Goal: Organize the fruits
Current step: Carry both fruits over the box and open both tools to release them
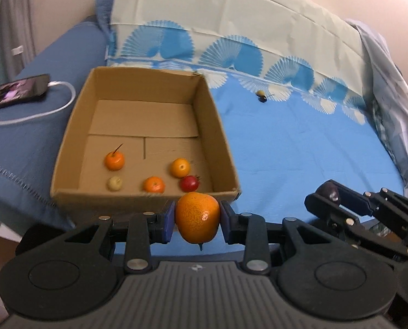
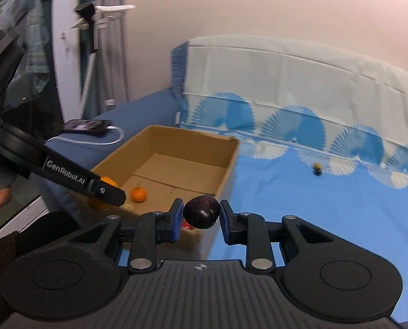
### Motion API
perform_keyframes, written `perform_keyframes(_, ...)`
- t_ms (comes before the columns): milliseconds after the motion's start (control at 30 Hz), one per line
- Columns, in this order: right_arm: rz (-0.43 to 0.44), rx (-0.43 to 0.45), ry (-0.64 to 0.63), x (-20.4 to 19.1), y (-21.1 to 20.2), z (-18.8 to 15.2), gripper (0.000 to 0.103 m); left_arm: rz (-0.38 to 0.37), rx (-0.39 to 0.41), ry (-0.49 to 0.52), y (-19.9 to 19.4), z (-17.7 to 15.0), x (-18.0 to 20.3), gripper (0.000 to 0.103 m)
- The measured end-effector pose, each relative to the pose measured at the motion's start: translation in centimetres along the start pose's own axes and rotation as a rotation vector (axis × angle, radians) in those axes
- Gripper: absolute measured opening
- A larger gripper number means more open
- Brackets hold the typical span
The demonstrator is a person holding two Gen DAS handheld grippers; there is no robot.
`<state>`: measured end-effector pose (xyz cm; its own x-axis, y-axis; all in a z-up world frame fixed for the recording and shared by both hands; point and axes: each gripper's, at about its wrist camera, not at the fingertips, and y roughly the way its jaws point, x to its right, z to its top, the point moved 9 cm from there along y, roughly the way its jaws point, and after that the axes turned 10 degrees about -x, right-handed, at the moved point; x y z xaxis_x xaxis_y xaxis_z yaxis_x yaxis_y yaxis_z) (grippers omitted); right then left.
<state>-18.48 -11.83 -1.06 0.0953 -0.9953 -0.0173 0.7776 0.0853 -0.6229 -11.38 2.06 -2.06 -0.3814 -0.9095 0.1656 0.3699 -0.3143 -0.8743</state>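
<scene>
My left gripper (image 1: 197, 216) is shut on a large orange (image 1: 197, 215) just in front of the near wall of an open cardboard box (image 1: 220, 137). Inside the box lie several small fruits: oranges (image 1: 114, 160), a pale one (image 1: 114, 183) and a red one (image 1: 189, 183). My right gripper (image 2: 199, 213) is shut on a dark plum (image 2: 201, 211) near the box's right near corner (image 2: 225, 175); it shows at lower right in the left wrist view (image 1: 331, 194). A small yellow-and-dark fruit (image 1: 261, 95) lies far back on the blue sheet.
The box stands on a bed with a light blue sheet (image 1: 300, 150). A patterned pillow (image 1: 231, 27) leans along the back. A phone (image 1: 17, 90) with a white cable (image 1: 64, 101) lies on a dark blue cushion to the left.
</scene>
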Motion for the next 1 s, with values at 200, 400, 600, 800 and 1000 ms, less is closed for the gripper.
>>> perform_keyframes(200, 0.034, -0.026, -0.043, -2.7, 0.5, -0.6, 0.029, -0.002, 0.003, -0.032, -0.5, -1.4, -1.0, 0.038)
perform_keyframes(400, 0.032, -0.064, -0.047, -3.1, 1.8, -0.8, 0.029, -0.006, 0.001, -0.055, 0.2, -0.4, -2.0, 0.038)
perform_keyframes(600, 0.029, -0.112, -0.056, -3.3, 4.1, -0.9, 0.029, 0.002, 0.008, -0.085, 1.4, 1.7, -3.9, 0.038)
perform_keyframes(800, 0.037, -0.122, -0.045, -3.2, 6.5, 0.9, 0.029, 0.035, 0.019, -0.086, 2.6, 4.3, -6.0, 0.038)
perform_keyframes(1000, 0.038, -0.114, -0.080, -3.5, 9.8, 3.3, 0.029, 0.057, 0.021, -0.084, 4.2, 6.6, -7.3, 0.038)
